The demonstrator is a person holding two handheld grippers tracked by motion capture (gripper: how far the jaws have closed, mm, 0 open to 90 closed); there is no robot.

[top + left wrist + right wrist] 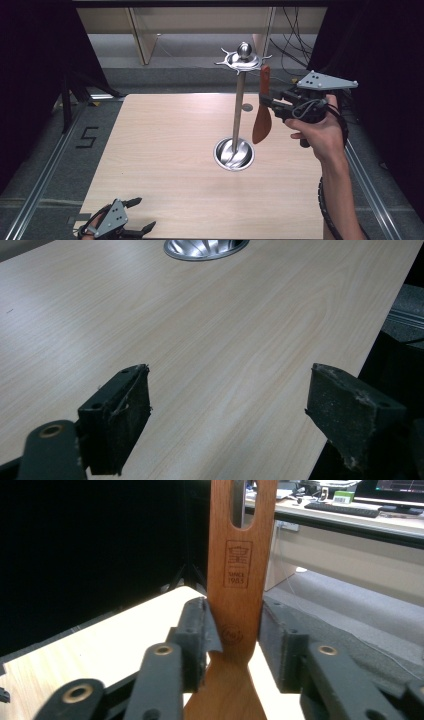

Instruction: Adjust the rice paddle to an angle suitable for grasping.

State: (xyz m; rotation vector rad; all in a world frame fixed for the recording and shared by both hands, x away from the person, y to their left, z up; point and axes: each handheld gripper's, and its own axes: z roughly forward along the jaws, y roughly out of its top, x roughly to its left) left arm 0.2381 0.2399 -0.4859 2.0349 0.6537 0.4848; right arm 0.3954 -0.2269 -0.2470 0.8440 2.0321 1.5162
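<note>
Wooden spatula (262, 107): reddish-brown, held upright in the air over the desk's right half, blade end down, slotted handle end up. In the right gripper view the handle (237, 580) carries a stamped mark and a long slot near its top.

Left gripper (131, 216): low at the near left corner of the desk (165, 150), in the person's left hand (92, 227). Its fingers (122, 415) stand wide apart with nothing between them; bare pale wood lies ahead of them, and the rim of the steel base (206, 247) shows well beyond their tips.

Utensil stand (239, 100): ahead and to the right of the left fingers, near the desk's middle. Round steel base dish (233, 153), slim upright pole, hooked crown with a ball on top (244, 55). No utensil hangs on it.

Right gripper (266, 102): raised above the desk's right side, in the person's right hand (320, 132), grey three-cornered plate on top. Its fingers (192, 640) are closed on the spatula's handle, one on each side edge, gripping just above where the handle widens toward the blade. The spatula sits between these fingers, just to the right of the stand's pole, its blade tip hanging near the base dish; whether it touches the pole cannot be told.
</note>
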